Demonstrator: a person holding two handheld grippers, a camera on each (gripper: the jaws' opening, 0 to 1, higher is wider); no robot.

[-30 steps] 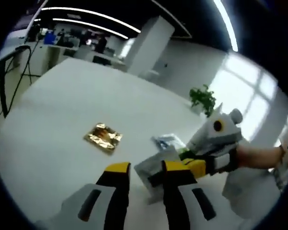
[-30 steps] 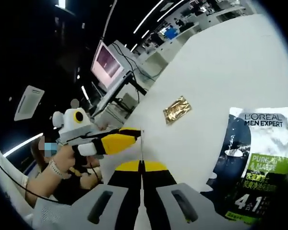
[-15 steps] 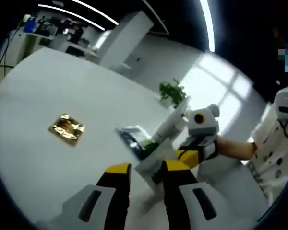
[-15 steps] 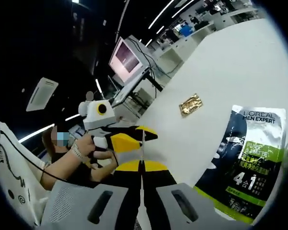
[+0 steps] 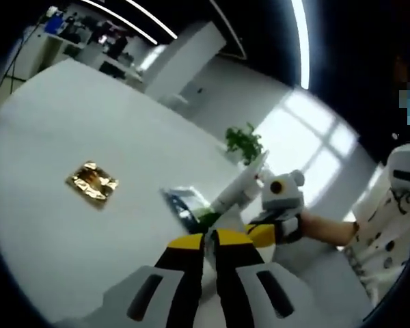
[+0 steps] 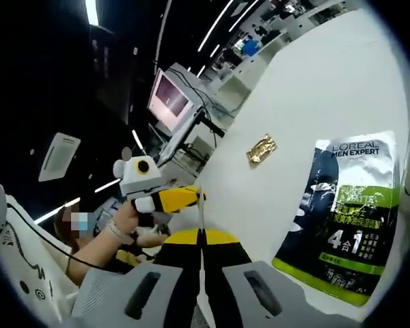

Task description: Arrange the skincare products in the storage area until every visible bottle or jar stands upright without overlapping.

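While one gold sachet point(image 5: 91, 184) lies flat on the white table point(image 5: 68, 123), both tongs are clenched: the right tongs point(image 6: 201, 236) pinch one L'Oréal pouch point(image 6: 348, 212) by its thin edge, the left tongs point(image 5: 209, 240) look empty.

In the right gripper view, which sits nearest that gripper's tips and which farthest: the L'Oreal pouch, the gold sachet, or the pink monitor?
1. L'Oreal pouch, on the table at the view's right.
2. Gold sachet, further up the table.
3. Monitor, beyond the table's edge, upper left.
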